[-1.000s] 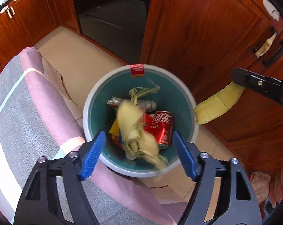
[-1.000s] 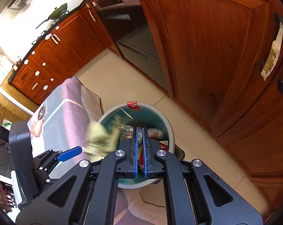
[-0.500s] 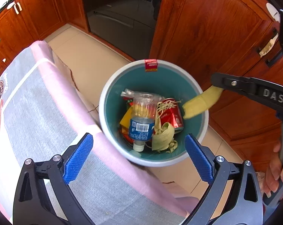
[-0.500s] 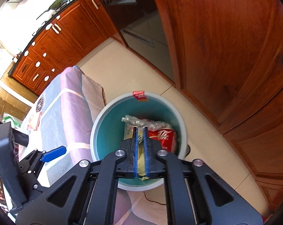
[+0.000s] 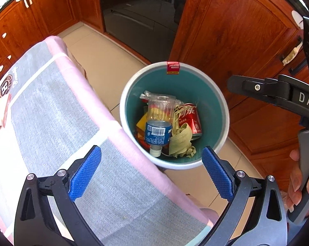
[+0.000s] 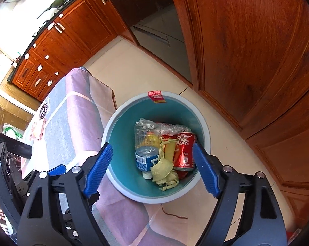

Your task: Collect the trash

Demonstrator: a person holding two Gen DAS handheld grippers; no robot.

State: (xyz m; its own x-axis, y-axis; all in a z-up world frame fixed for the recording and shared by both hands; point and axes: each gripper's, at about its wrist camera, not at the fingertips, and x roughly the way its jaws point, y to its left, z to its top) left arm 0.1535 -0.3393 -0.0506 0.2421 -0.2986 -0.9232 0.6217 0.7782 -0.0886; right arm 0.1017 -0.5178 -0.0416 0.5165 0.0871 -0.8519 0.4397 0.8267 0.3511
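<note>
Teal inside and grey on the rim, the trash bin point(image 5: 222, 102) stands on the floor, just beside the table point(image 5: 51, 106) with its pink and grey cloth. The trash lies in the bin: a clear bottle point(image 5: 159, 123), a red can point(image 5: 190, 116) and yellow peel point(image 6: 164, 169), all in one heap.

My right hand-held gripper point(image 6: 152, 168) hangs over the bin. Its jaws are opening and nothing is between them. My left hand-held gripper point(image 5: 151, 173) is let go too, spread wide and empty, above the table edge.

What could go wrong? I think my grippers could bump, since they are near each other. I could also knock the bin over if I dip too low. A packet point(image 6: 37, 130) sits far back on the table, and I might forget it.

Both grippers point steeply down. My fingers point(image 5: 295, 182) wrap the right one's handle.
</note>
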